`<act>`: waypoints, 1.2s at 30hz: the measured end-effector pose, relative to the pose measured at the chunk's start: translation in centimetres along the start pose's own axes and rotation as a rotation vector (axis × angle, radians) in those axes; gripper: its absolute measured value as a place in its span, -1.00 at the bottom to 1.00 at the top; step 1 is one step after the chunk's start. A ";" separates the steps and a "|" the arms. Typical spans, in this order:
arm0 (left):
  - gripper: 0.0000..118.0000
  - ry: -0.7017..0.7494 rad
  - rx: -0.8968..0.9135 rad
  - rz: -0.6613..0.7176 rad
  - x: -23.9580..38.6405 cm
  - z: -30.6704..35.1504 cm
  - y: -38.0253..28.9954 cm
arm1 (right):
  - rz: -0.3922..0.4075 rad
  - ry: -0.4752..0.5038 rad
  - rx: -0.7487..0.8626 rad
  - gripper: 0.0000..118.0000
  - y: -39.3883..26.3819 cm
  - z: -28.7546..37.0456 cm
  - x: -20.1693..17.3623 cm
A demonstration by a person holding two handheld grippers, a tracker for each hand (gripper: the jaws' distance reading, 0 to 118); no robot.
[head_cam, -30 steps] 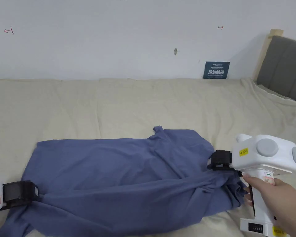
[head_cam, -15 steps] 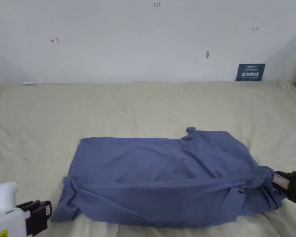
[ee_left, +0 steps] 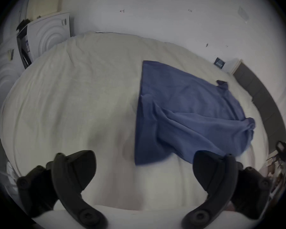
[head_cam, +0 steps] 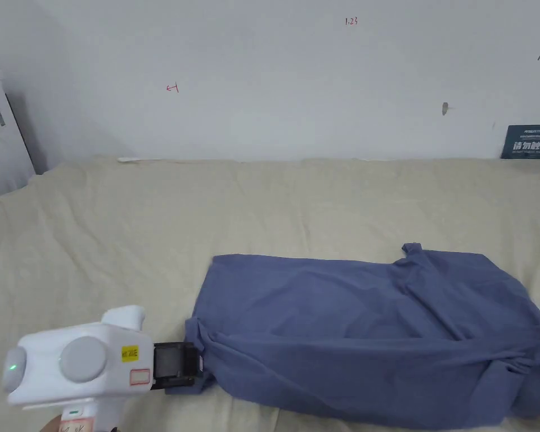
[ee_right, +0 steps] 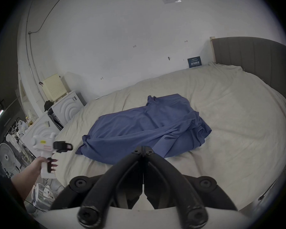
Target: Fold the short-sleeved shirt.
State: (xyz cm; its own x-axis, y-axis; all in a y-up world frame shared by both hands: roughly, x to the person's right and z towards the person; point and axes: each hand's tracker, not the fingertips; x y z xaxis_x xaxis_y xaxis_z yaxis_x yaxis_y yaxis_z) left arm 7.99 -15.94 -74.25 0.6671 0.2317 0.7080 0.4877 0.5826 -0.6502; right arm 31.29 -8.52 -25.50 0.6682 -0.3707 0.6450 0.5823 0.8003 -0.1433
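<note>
The blue short-sleeved shirt (head_cam: 364, 326) lies on the beige bed sheet (head_cam: 263, 214), folded lengthwise into a long band with a bunched near edge. My left gripper (head_cam: 194, 363) sits at the band's near left corner; the left gripper view has its jaws wide open (ee_left: 144, 159) with that corner of the shirt (ee_left: 188, 108) just ahead and nothing between them. In the right gripper view my right gripper (ee_right: 143, 148) is shut on nothing and held back from the shirt (ee_right: 147, 126), above its near edge. The left gripper (ee_right: 63, 146) there hangs slightly apart from the left corner.
The bed runs to a white wall with a dark sign (head_cam: 530, 142). White appliance boxes (ee_right: 64, 110) and a fan (ee_right: 6, 158) stand beyond the bed's left end. A grey headboard (ee_right: 254, 54) closes the right end. Bare sheet lies left of and behind the shirt.
The head camera has panned left. Both grippers held the shirt's ends a second ago and have let go. The left one opened, backed off, then came to the left corner; the right drew back.
</note>
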 end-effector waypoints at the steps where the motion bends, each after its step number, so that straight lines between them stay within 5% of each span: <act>1: 0.97 0.061 -0.031 -0.045 0.1 -1.2 0.6 | -0.001 0.004 -0.006 -1.00 -0.1 -0.1 0.1; 10: 0.86 0.212 -0.195 -0.182 1.6 -6.3 1.4 | 0.003 -0.001 -0.082 -1.00 -0.7 -2.6 0.3; 15: -0.11 0.140 -0.159 -0.229 3.2 -3.9 0.7 | -0.011 0.020 -0.101 -1.00 -0.9 -4.1 0.2; 18: -0.43 0.125 -0.153 -0.308 3.8 -3.8 0.2 | -0.009 0.025 -0.103 -1.00 -1.0 -4.4 0.2; 20: -0.92 0.142 -0.128 -0.342 3.8 -3.4 0.3 | 0.000 0.022 -0.094 -1.00 -0.7 -4.2 0.5; 26: -0.93 0.139 -0.115 -0.317 3.7 -2.6 0.9 | 0.042 -0.091 -0.028 -1.00 2.5 -3.7 4.4; 29: -0.93 0.106 -0.092 -0.241 3.0 -1.9 1.6 | -0.045 -0.175 -0.083 -0.96 4.7 -5.3 8.5; 32: -0.93 0.108 -0.096 -0.233 2.9 -1.8 1.8 | -0.167 -0.086 -0.370 0.55 6.0 -9.8 13.0; 34: -0.93 0.116 -0.093 -0.239 3.1 -1.7 1.8 | -0.247 -0.147 -0.443 0.67 5.2 -11.7 14.8; 36: -0.93 0.119 -0.099 -0.236 3.1 -1.8 1.8 | -0.237 -0.223 -0.451 0.67 4.9 -13.3 15.8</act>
State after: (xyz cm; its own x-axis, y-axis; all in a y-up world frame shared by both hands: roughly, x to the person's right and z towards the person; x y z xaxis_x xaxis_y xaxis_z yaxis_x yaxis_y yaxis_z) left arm 11.98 -15.58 -73.73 0.5869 0.0019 0.8097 0.6862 0.5296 -0.4986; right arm 50.82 -16.74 -26.00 0.4086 -0.3680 0.8352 0.8781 0.4080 -0.2499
